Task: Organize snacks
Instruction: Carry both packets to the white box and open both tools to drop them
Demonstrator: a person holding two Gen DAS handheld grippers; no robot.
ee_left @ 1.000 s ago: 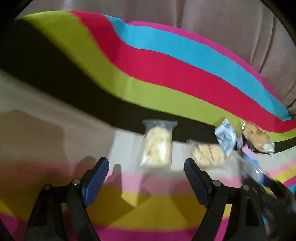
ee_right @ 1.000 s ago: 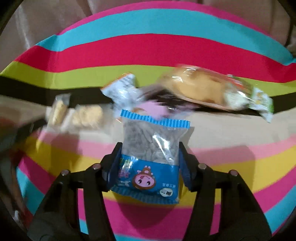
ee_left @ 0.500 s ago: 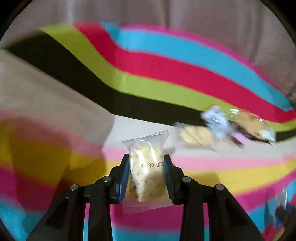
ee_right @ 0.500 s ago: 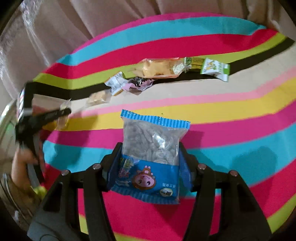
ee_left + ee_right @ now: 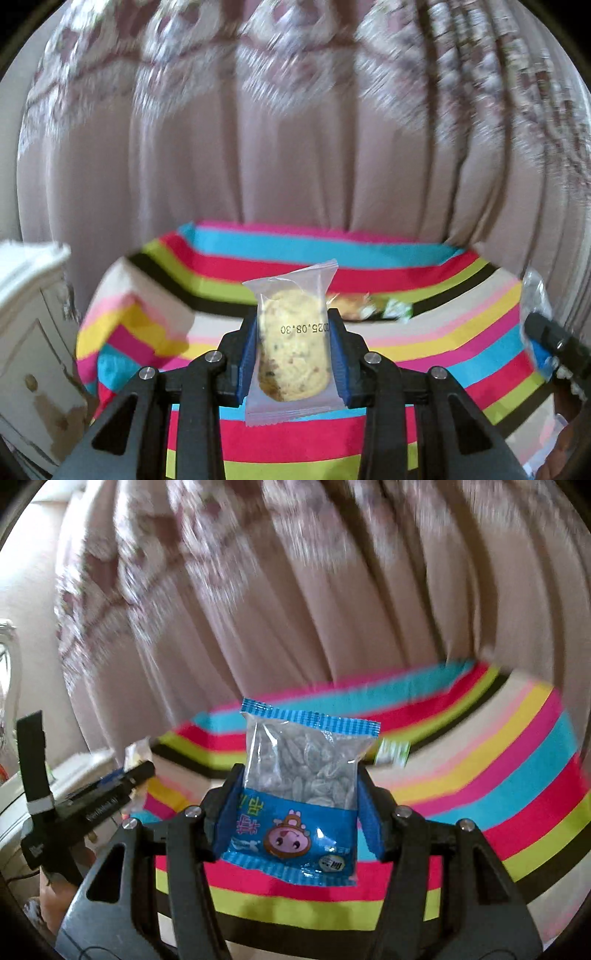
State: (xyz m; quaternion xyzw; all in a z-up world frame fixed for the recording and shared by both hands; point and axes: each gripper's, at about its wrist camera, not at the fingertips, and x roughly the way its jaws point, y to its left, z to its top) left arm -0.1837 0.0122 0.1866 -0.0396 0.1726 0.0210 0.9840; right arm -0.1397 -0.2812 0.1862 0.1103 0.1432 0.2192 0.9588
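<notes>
Both grippers have lifted away from the striped cloth (image 5: 424, 332) since a second ago, and pleated pink curtains (image 5: 277, 166) now fill the upper view above the table. At 6 o'clock the left gripper (image 5: 291, 354) pinches a wrapped cookie (image 5: 291, 347) upright, a white cabinet (image 5: 26, 314) at 9 o'clock. Level, the right gripper (image 5: 295, 805) clamps a blue seed packet (image 5: 299, 794); other snacks (image 5: 365, 306) lie on the cloth beyond.
</notes>
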